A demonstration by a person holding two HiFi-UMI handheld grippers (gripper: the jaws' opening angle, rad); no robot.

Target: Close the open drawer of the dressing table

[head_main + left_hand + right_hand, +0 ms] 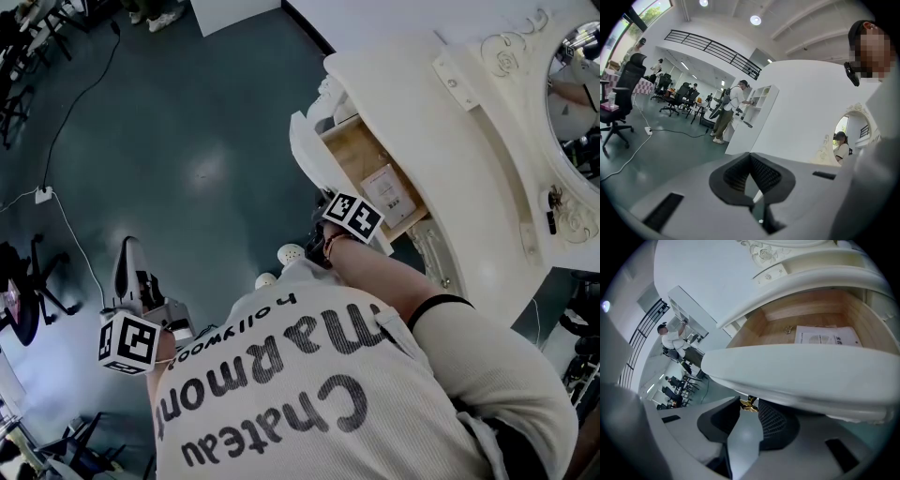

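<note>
1. Nearest to the head camera is the person's white T-shirt with black letters (309, 394). It fills the lower edge of the head view.
2. The left gripper (750, 156) is held in the air at the person's left side, above the dark green-grey floor (206, 122) and well apart from the furniture. Its two black ribbed pads are pressed together at the tips, with nothing between them.
3. The right gripper (749, 401) reaches to the front of the drawer. Its pads stand partly apart and pinch the small golden metal handle (746, 405).
4. This handle sits on the outer face of the curved cream-white front panel (801, 371), just below the panel's lower edge.
5. The open wooden drawer (361, 159) is pulled out from the front edge of the cream-white carved dressing table (469, 141), so its light wood inside shows.
6. A white printed sheet (825, 336) lies flat on the drawer bottom, toward the right side wall and just behind the front panel.
7. Behind the table top stands an oval mirror in a carved frame (579, 84).
8. Farther in the room, a small white socket block (42, 194) lies on the floor. A person (729, 110) stands at a tall white shelf (761, 101), and black office chairs (623, 89) stand to the left of that person.
</note>
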